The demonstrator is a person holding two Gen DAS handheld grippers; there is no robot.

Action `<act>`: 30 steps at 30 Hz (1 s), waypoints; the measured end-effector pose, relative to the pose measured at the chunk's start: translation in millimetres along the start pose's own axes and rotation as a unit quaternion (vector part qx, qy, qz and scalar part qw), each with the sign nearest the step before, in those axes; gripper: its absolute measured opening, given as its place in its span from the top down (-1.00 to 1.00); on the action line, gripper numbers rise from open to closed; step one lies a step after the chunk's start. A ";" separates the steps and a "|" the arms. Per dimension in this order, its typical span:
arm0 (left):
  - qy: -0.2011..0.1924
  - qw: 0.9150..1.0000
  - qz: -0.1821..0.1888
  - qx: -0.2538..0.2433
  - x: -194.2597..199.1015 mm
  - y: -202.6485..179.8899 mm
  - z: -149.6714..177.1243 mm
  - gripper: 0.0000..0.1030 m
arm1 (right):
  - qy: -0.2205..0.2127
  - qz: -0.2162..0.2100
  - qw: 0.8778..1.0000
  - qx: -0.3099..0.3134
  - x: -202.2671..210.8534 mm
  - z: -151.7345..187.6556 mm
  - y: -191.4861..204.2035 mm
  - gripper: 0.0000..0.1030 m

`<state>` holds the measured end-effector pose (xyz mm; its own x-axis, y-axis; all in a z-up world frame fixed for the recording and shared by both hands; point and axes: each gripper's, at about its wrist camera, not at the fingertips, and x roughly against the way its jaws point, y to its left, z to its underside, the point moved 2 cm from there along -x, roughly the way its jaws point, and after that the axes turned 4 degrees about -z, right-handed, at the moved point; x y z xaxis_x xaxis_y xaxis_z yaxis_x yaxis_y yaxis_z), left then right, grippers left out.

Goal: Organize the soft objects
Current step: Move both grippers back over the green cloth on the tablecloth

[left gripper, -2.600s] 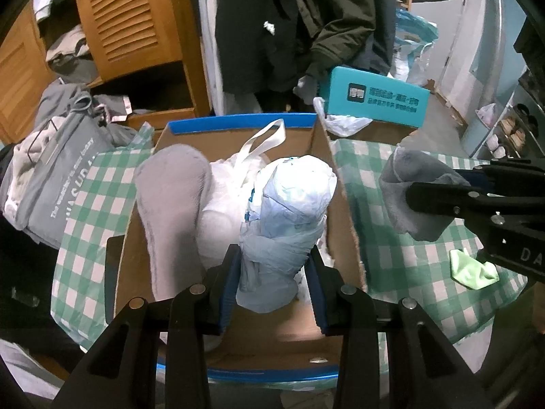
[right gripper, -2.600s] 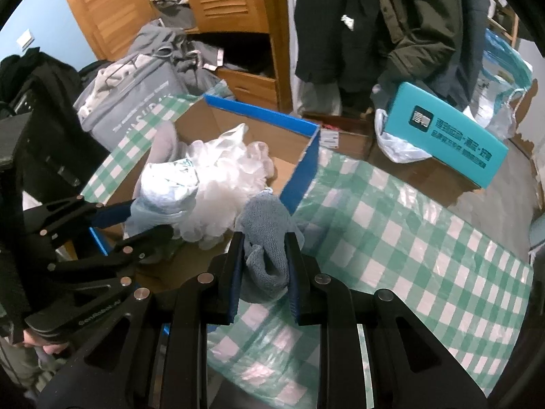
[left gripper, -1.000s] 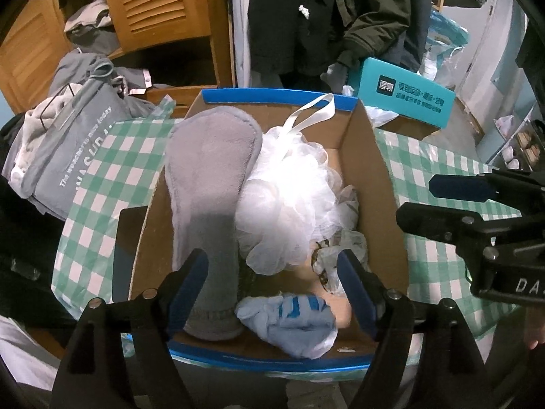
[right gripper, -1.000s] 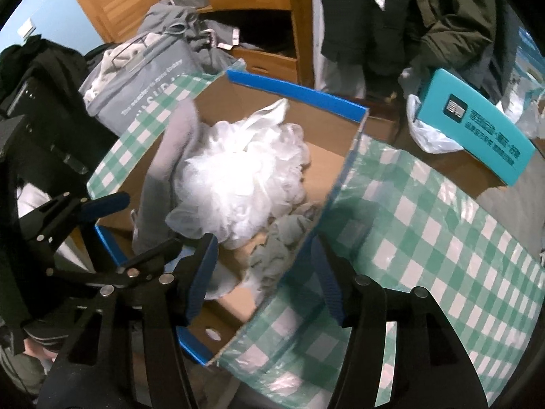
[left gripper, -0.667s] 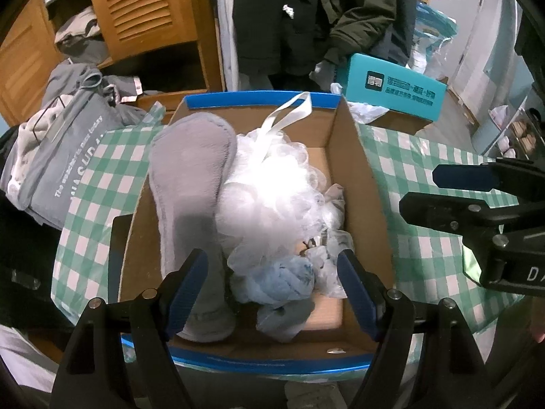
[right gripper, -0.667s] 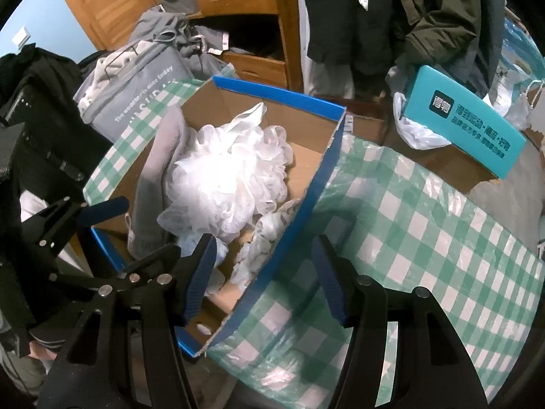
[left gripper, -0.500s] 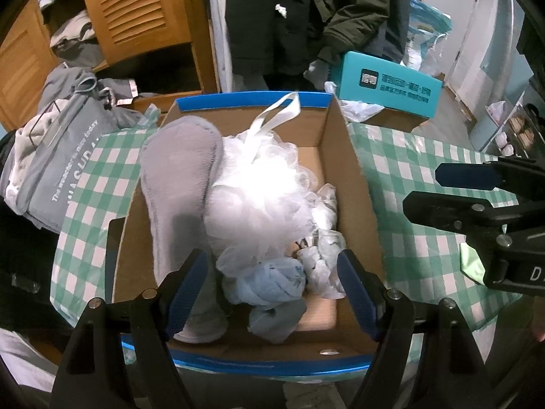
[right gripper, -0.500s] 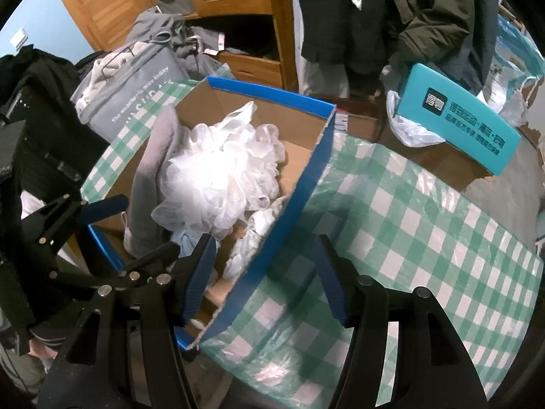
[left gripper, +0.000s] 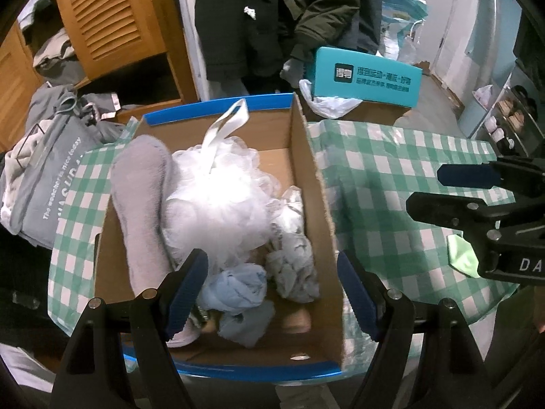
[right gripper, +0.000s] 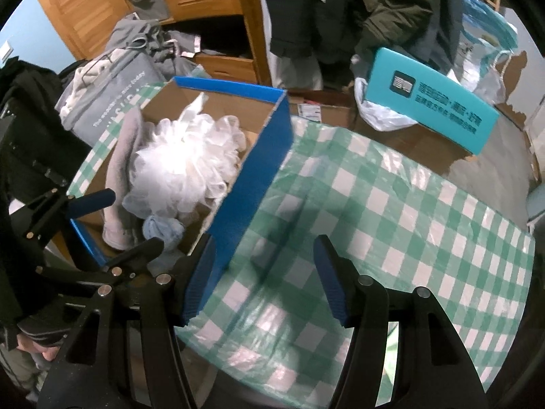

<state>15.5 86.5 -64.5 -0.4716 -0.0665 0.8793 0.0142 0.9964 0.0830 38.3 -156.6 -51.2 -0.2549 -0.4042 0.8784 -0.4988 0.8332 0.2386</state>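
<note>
both the left gripper (left gripper: 272, 289) and right gripper (right gripper: 264, 279) gape wide, empty, above the cardboard box (left gripper: 316, 184) and tablecloth (right gripper: 391, 211).

The right tool (right gripper: 264, 274) hangs empty, jaws apart, over the checked surface (right gripper: 391, 225) beside the cardboard box (right gripper: 252, 167) holding a white bath pouf (right gripper: 185, 167).

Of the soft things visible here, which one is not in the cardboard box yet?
The small light green cloth on the checked tablecloth, partly hidden behind the right gripper. The sponge, slipper and socks all lie inside the box.
</note>
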 end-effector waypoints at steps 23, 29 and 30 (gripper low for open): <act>0.005 0.996 0.021 -0.085 -2.5 -87.0 -2.7 -0.55 | -0.011 0.046 0.996 -0.069 32.9 44.9 -83.1 -0.18; 0.011 0.994 0.026 -0.104 -9.0 -110.8 -0.8 -0.55 | -0.008 0.067 0.994 -0.088 40.4 60.9 -106.2 -0.18; 0.013 0.993 0.027 -0.110 -11.1 -117.1 -0.4 -0.55 | -0.007 0.070 0.993 -0.092 41.2 64.5 -111.1 -0.18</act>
<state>19.5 -29.5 -83.8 -0.4414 -0.0179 0.8971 0.2327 0.9633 0.1338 29.8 -290.2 -68.2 -0.3232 -0.2833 0.9029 -0.2978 0.9361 0.1871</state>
